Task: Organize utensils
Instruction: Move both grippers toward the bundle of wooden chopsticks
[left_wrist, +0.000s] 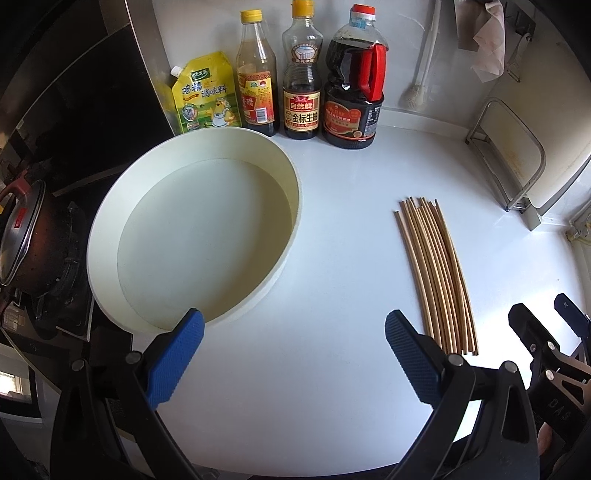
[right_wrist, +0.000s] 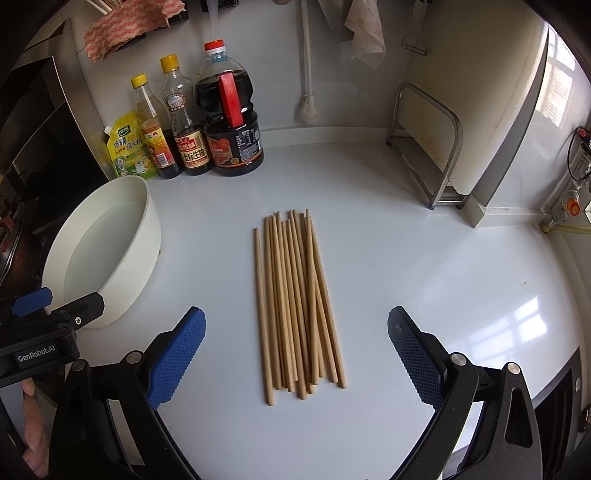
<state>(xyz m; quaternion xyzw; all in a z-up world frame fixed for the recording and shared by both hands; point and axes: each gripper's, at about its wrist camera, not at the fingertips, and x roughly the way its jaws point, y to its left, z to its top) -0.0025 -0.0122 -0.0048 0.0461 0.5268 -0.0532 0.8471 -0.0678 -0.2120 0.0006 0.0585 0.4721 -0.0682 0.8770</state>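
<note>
Several wooden chopsticks (right_wrist: 295, 302) lie in a loose bundle on the white counter, pointing away from me; they also show in the left wrist view (left_wrist: 436, 273) at the right. An empty round white container (left_wrist: 192, 229) stands at the left, seen in the right wrist view (right_wrist: 110, 243) too. My right gripper (right_wrist: 295, 354) is open, its blue pads either side of the chopsticks' near ends, above the counter. My left gripper (left_wrist: 293, 354) is open and empty, between the container and the chopsticks, its left pad (left_wrist: 177, 354) over the container's near rim.
A yellow seasoning pouch (left_wrist: 205, 96) and three sauce bottles (left_wrist: 303, 74) stand against the back wall. A metal rack (right_wrist: 428, 147) stands at the back right. A stove with a lidded pot (left_wrist: 26, 236) lies left of the counter. Cloths hang on the wall.
</note>
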